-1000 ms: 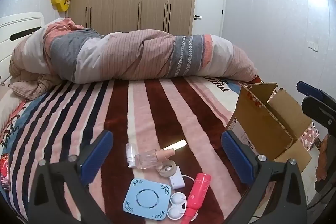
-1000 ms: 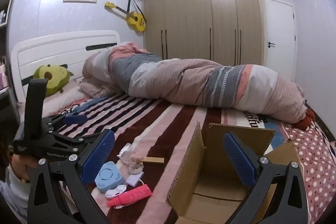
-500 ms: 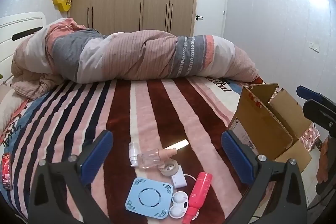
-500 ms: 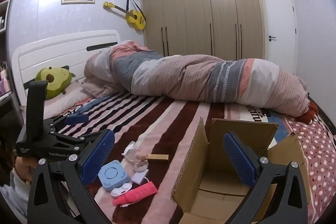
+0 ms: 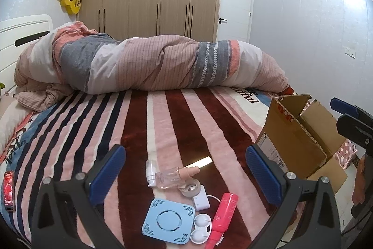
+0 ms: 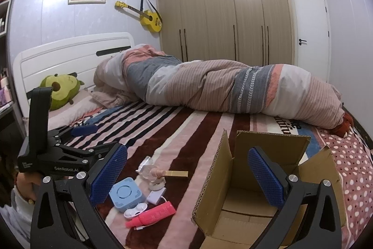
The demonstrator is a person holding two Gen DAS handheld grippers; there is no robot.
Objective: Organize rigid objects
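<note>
A small heap of items lies on the striped bed: a light blue square case [image 5: 168, 221], a white contact-lens case [image 5: 202, 228], a pink spray bottle [image 5: 223, 216], a white charger [image 5: 201, 198], a tape roll [image 5: 191, 188], a clear glass bottle [image 5: 173, 176] and a gold strip [image 5: 198, 162]. My left gripper [image 5: 185, 175] is open above the heap, empty. My right gripper [image 6: 187, 176] is open and empty, over the left flap of an open cardboard box [image 6: 263, 188]. The heap also shows in the right wrist view, with the blue case [image 6: 126, 194] nearest.
A rolled duvet [image 5: 151, 67] lies across the far side of the bed. A phone [image 5: 8, 190] lies at the bed's left edge. A green plush toy [image 6: 61, 90] sits by the headboard. The box [image 5: 300, 139] stands at the bed's right edge.
Both views have shifted slightly: the left gripper has tilted up and drawn back a little from the heap, and the right gripper has risen a little. Nothing was grasped.
</note>
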